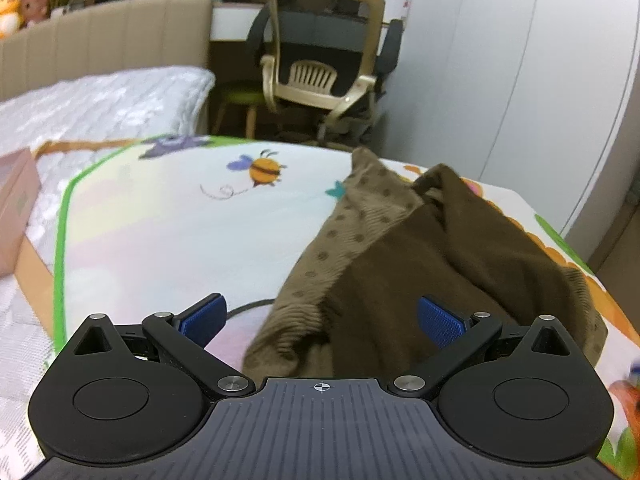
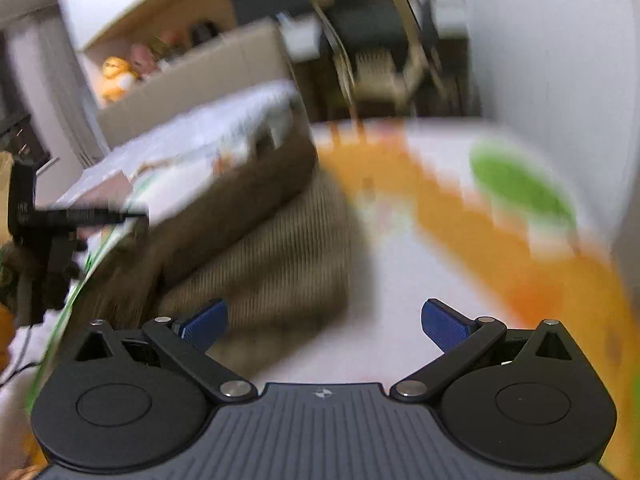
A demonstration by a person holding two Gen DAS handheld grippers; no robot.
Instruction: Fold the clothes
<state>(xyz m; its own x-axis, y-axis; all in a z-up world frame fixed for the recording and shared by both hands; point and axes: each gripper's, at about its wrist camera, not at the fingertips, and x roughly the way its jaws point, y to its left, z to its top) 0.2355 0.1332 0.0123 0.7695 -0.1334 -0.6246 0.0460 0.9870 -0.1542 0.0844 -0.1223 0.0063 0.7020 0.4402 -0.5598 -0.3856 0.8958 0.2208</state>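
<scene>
Left gripper [image 1: 322, 322] jaws wide apart, blue pads [image 1: 204, 320] clear of everything, nothing held. Right gripper [image 2: 324, 324] same: spread wide, empty — its view is heavily motion-blurred.

Surface is a cartoon-print mat [image 1: 168, 216] with a green border and a bee graphic [image 1: 264, 170], laid over a bed with a white quilted cover [image 1: 100, 100]. Beige padded headboard [image 1: 104, 36] with plush toys [image 1: 20, 8] behind it, pink box [image 1: 16, 208] at the left edge, beige office chair [image 1: 324, 52] past the foot of the mat, white wardrobe doors [image 1: 520, 60] on the right.

Brown garment [image 1: 400, 264] lies crumpled on the mat, lighter dotted ribbed side turned up along its left. In the left wrist view it sits directly ahead between the fingers and off to the right, not touched. In the right wrist view the garment [image 2: 260, 248] lies ahead-left, near the left finger; contact can't be told through the blur.
</scene>
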